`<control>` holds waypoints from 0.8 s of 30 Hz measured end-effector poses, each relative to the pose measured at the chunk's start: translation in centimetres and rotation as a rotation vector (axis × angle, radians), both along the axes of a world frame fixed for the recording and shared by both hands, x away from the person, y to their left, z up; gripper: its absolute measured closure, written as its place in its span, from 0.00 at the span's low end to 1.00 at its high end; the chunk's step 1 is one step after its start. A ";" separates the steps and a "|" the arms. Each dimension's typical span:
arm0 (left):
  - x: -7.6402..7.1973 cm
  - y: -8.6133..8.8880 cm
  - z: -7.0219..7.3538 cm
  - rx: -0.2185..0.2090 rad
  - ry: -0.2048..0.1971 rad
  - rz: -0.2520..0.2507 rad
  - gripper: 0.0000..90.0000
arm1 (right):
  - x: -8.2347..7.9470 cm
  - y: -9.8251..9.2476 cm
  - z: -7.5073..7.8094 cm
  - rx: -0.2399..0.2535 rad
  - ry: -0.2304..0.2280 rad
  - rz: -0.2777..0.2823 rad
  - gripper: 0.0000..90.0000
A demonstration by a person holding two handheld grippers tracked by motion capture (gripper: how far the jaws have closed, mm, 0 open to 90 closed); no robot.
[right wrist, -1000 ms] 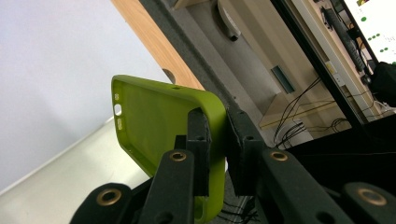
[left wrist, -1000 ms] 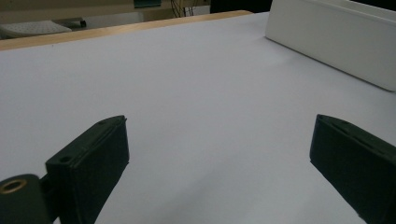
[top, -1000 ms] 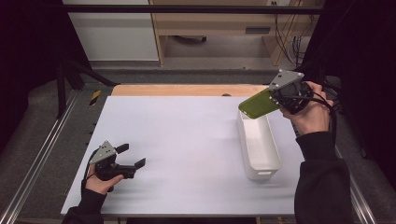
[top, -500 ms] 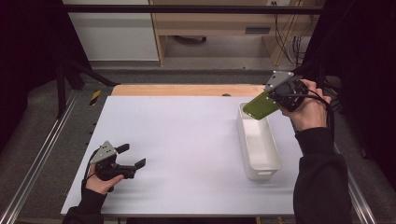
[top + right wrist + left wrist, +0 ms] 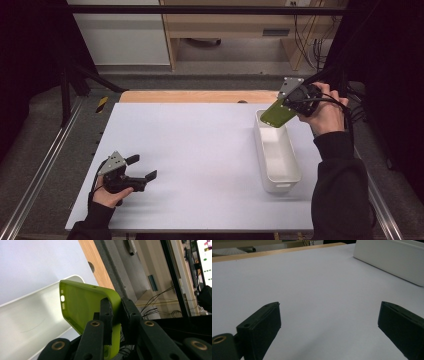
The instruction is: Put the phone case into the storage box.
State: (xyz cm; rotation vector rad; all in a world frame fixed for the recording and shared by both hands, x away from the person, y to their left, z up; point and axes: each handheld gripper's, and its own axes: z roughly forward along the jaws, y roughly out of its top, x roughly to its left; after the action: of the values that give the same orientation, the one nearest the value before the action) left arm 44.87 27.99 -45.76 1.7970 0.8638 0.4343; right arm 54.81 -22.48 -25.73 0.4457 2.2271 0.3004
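Note:
A lime-green phone case [image 5: 276, 113] hangs over the far end of the white bin [image 5: 286, 172], with my right gripper [image 5: 289, 103] shut on its edge. In the right gripper view the two black jaws pinch the case [image 5: 82, 307] at one corner, above the bin's hollow [image 5: 30, 322]. My left gripper [image 5: 141, 167] rests low on the white table near the front left. Its jaws stand wide open with nothing between them, as the fingers [image 5: 259, 325] show in the left gripper view.
The white table top [image 5: 200, 150] is bordered by a wooden strip [image 5: 200, 96] at its far edge. A metal rail [image 5: 45, 165] runs along the left side. Cables [image 5: 350, 100] trail by the right hand. The bin's side [image 5: 392, 260] appears far right in the left gripper view.
My right hand has carried the green case a little left and down, toward the bin's far end. The left gripper has stayed put.

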 end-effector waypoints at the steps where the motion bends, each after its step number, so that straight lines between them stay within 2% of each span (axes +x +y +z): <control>1: 0.0 0.0 0.0 0.000 0.000 0.000 0.05 | 0.1 0.1 0.0 -0.006 0.002 0.004 0.89; 10: 0.0 0.0 0.0 0.001 0.002 0.001 0.05 | 1.3 0.6 -0.5 -0.074 0.015 0.048 0.89; 24: 0.1 -0.1 -0.2 0.002 0.010 -0.001 0.05 | 3.5 1.5 -2.4 -0.192 0.053 0.137 0.89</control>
State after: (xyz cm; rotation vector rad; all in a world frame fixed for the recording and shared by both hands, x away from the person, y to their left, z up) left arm 45.02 27.94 -45.98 1.8029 0.8697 0.4266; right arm 58.31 -21.02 -28.08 0.2010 2.3161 0.1453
